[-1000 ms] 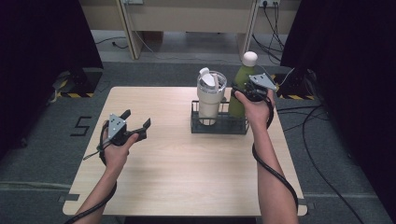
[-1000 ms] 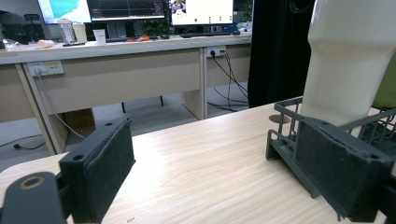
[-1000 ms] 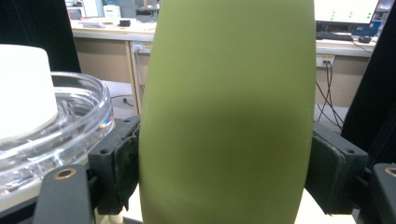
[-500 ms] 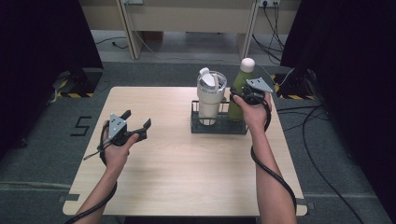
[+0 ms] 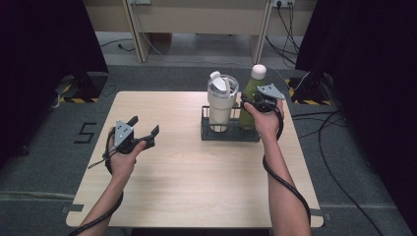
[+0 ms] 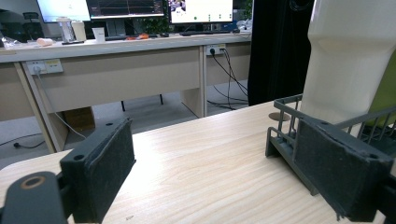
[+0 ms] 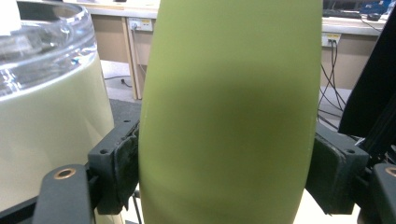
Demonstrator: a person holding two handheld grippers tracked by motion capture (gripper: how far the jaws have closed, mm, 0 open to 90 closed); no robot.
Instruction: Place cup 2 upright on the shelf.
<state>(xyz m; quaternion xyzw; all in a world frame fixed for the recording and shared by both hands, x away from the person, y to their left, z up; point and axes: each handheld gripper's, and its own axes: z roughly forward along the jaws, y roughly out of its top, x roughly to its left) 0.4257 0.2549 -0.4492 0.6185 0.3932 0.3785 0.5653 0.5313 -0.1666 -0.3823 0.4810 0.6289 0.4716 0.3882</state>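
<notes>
Green fills the middle of the right gripper view: our right gripper has its two black jaws set on either flank of the green bottle, pads pressed to its sides or all but touching, so we read it as clamped around the bottle's lower body. The bottle stands upright, its long axis running straight up the frame, and the jaws meet it square across that axis. That is the relation the next move hangs on, we judge: a straight upward pull along the bottle's own length should free it, whereas any sideways drag would meet the rack.

In the high view the right gripper sits at the upper right of the frame, right against the bottle, whose white cap rises above it. The bottle stands in the right-hand end of the dark wire rack; the cream tumbler with its clear lid occupies the left-hand end, just beside the bottle, near enough that a tilted lift could knock it.

Our left gripper hangs at the left middle of the high view, well apart from the rack, jaws spread wide and holding nothing. In the left gripper view the rack and tumbler lie ahead at the right edge. The right hand is plainly the nearer.
</notes>
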